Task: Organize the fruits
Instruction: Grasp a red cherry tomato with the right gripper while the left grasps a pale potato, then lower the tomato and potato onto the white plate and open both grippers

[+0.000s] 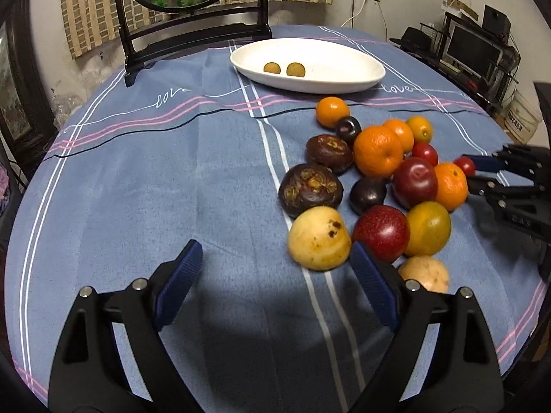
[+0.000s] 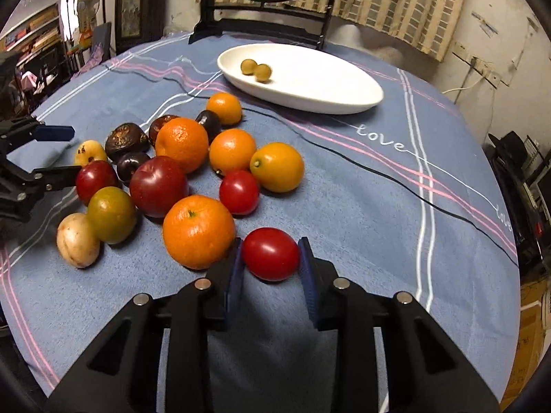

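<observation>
Gripping the red tomato (image 2: 271, 254), the right claw (image 2: 271, 258) has closed; the left claw (image 1: 275, 268) gapes empty. Next: lift toward the white dish (image 2: 344, 98).

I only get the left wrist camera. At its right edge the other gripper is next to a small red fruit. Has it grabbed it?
Observer: Yes. In the right wrist view the right gripper is shut on a tomato, squeezing it from both sides.
Operator: Is anything crowding it there?
Observer: An orange lies right against the outside of the gripper finger on the pile's side.
Operator: And on the other side?
Observer: Only bare tablecloth next to that finger.
</observation>
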Action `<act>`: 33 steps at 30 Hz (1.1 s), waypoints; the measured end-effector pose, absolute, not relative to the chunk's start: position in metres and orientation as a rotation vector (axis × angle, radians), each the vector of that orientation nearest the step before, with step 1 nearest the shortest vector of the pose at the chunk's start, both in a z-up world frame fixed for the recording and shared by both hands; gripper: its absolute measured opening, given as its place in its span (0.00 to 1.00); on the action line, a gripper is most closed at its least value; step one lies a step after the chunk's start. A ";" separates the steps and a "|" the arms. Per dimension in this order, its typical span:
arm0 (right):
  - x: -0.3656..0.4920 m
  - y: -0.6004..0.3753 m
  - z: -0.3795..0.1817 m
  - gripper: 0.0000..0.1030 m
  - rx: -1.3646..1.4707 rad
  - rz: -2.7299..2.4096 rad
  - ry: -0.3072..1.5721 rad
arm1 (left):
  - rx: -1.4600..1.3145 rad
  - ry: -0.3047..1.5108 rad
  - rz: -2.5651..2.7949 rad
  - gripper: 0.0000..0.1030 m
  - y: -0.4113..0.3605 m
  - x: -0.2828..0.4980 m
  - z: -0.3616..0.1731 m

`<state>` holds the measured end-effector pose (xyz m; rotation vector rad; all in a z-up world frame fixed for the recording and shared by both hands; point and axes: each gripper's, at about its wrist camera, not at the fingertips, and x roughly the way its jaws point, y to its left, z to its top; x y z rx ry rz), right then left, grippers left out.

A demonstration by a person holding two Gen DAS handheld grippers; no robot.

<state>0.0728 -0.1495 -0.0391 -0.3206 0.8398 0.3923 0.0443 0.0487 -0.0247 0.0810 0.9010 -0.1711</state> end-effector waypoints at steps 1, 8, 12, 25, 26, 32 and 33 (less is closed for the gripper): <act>0.071 -0.152 -0.038 0.31 -0.316 0.389 0.838 | 0.082 0.898 -0.176 0.85 0.048 0.045 -0.025; 0.062 -0.160 -0.036 0.31 -0.290 0.371 0.826 | 0.022 0.952 -0.329 0.44 0.039 0.061 -0.032; 0.058 -0.159 -0.030 0.31 -0.287 0.373 0.809 | 0.086 0.936 -0.309 0.34 0.025 0.055 -0.031; 0.063 -0.153 0.009 0.31 -0.290 0.381 0.699 | 0.117 0.829 -0.288 0.34 0.020 0.064 0.023; 0.066 -0.151 0.012 0.31 -0.289 0.384 0.688 | 0.122 0.812 -0.285 0.34 0.017 0.071 0.029; 0.102 -0.134 0.032 0.31 -0.285 0.391 0.633 | 0.133 0.807 -0.255 0.34 0.001 0.124 0.042; 0.110 -0.132 0.033 0.31 -0.286 0.391 0.634 | 0.139 0.805 -0.247 0.35 -0.001 0.131 0.041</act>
